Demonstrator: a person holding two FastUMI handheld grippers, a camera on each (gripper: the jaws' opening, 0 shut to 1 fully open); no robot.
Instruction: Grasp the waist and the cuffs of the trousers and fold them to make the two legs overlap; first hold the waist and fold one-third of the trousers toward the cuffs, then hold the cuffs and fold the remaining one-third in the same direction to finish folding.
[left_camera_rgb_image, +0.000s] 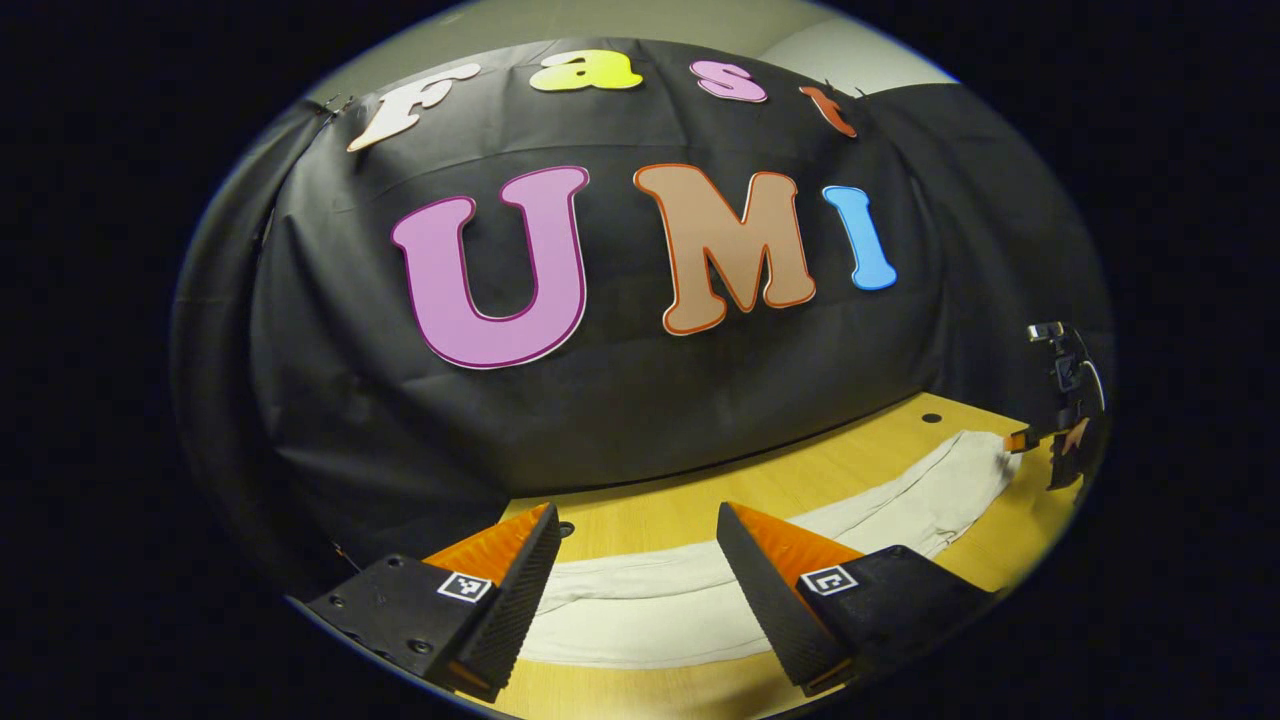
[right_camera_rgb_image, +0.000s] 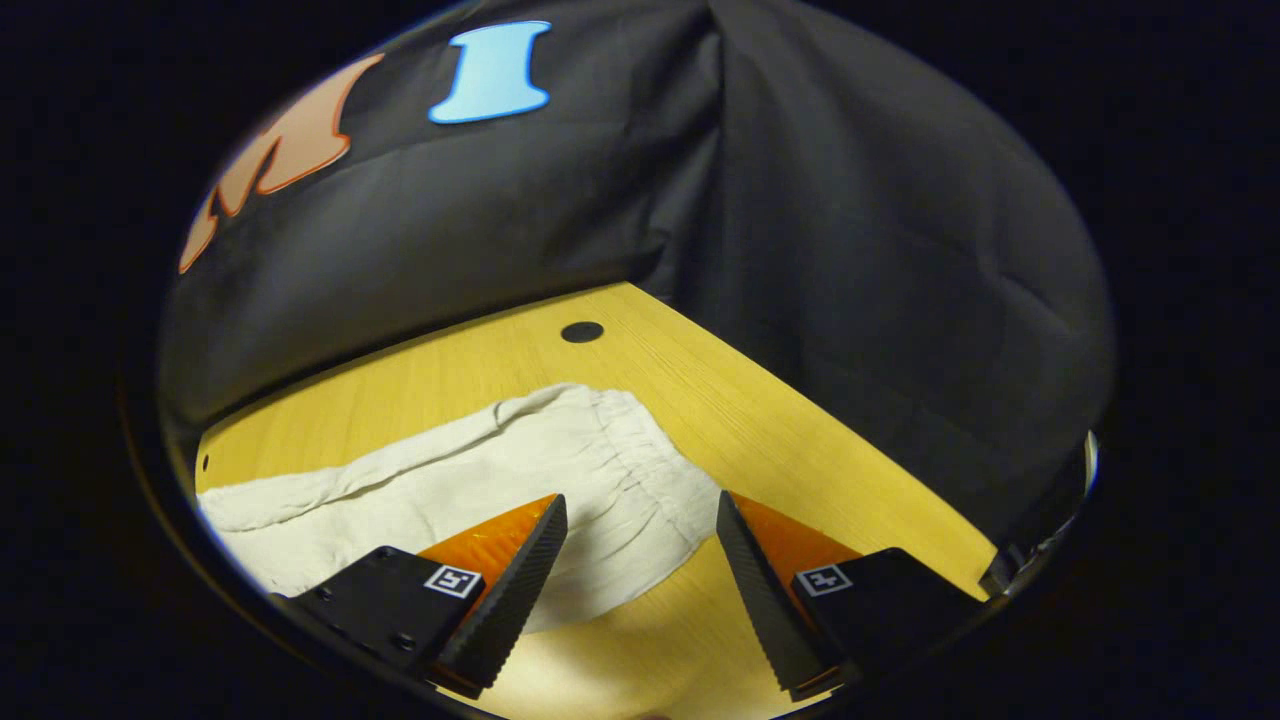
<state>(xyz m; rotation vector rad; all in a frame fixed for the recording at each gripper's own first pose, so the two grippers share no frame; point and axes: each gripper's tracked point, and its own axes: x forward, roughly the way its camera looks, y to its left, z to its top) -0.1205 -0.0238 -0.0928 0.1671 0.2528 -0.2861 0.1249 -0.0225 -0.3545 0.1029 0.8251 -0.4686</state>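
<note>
A pair of pale cream cotton trousers (left_camera_rgb_image: 700, 590) is lying stretched lengthwise across a yellow wood-grain tabletop (left_camera_rgb_image: 760, 480) as a person working two handheld grippers is lining up for the first fold. In the left gripper view, the left gripper (left_camera_rgb_image: 625, 590) is hovering with its jaws spread wide and empty above one end of the garment, the cloth running between and beyond the fingers toward the far side. Judging by the plain, ungathered cloth there, this is probably the cuff end.

In the right gripper view, the right gripper (right_camera_rgb_image: 635, 590) is likewise hanging released and holding nothing, poised over the gathered elastic waistband (right_camera_rgb_image: 640, 450), which is lying rumpled near the table's corner. The same tool is also appearing far off in the left gripper view, at the trousers' distant end.

Each gripper taking one end suggests the garment is being spanned so both ends can be lifted together and the legs laid over each other; no fold looks begun.

Small square black-and-white marker tags (right_camera_rgb_image: 450, 580) are showing on each finger block; no brand name or garment label is readable on the trousers.
</note>
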